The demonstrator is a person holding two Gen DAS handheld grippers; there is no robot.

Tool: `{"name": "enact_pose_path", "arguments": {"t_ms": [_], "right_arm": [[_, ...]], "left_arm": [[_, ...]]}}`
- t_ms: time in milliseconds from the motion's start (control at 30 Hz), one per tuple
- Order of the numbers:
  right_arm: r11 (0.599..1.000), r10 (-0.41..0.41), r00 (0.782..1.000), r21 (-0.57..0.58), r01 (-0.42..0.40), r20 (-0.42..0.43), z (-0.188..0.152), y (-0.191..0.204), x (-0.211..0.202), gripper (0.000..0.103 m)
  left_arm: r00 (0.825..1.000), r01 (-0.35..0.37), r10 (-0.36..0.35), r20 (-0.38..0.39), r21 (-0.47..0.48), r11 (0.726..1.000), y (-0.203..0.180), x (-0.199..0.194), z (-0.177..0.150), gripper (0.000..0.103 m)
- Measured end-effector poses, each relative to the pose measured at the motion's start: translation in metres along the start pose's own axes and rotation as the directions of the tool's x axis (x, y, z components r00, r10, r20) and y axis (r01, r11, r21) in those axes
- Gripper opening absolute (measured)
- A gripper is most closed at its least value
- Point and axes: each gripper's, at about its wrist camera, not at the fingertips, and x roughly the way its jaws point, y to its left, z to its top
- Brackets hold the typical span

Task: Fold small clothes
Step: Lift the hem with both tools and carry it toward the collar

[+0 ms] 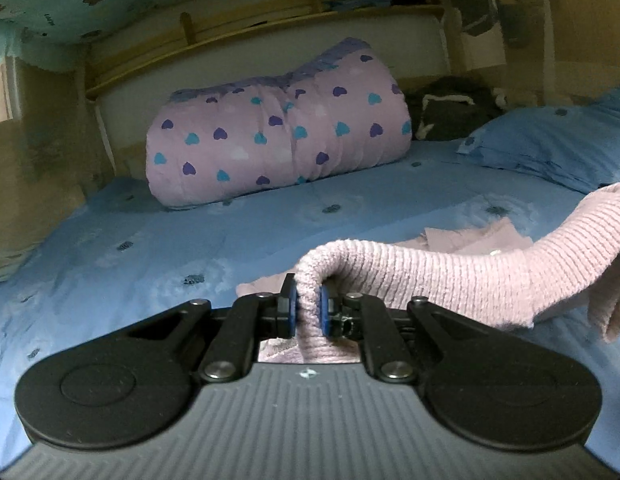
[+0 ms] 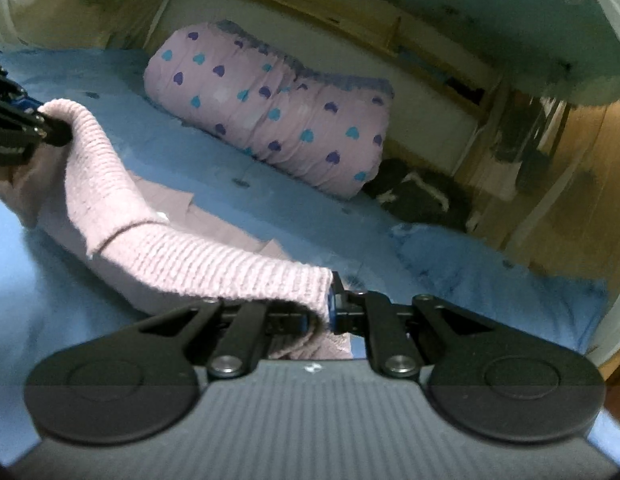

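Centrally, a pink ribbed knit garment hangs lifted over the blue bed, stretched between two tongs. Left tongs: blue pads pinched tight on a bunched edge of the knit. Right tongs: clamped on the opposite edge, the left pad largely hidden beneath the fabric. Lower folds of the garment are cut off behind both tool bodies. At the far edge of the bed lie a rolled heart-print quilt and an indistinct dark bundle.
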Motion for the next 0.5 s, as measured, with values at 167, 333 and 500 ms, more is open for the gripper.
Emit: {"name": "enact_pose_path", "arguments": {"t_ms": [167,333,500], "right_arm": [[0.999,-0.033,0.999,-0.010,0.034,0.038,0.010,0.005,0.010,0.012],[0.999,-0.047,0.998,-0.017,0.048,0.052,0.013,0.013,0.024,0.012],[0.999,-0.044,0.997,-0.018,0.046,0.070,0.023,0.014,0.036,0.012]], "left_arm": [[1.000,-0.015,0.015,0.003,-0.007,1.000,0.004,0.012,0.006,0.013],[0.999,-0.047,0.047,0.002,-0.005,0.999,0.016,0.029,0.010,0.013],[0.998,-0.055,0.056,0.016,-0.024,0.998,0.024,0.049,0.022,0.013]]}}
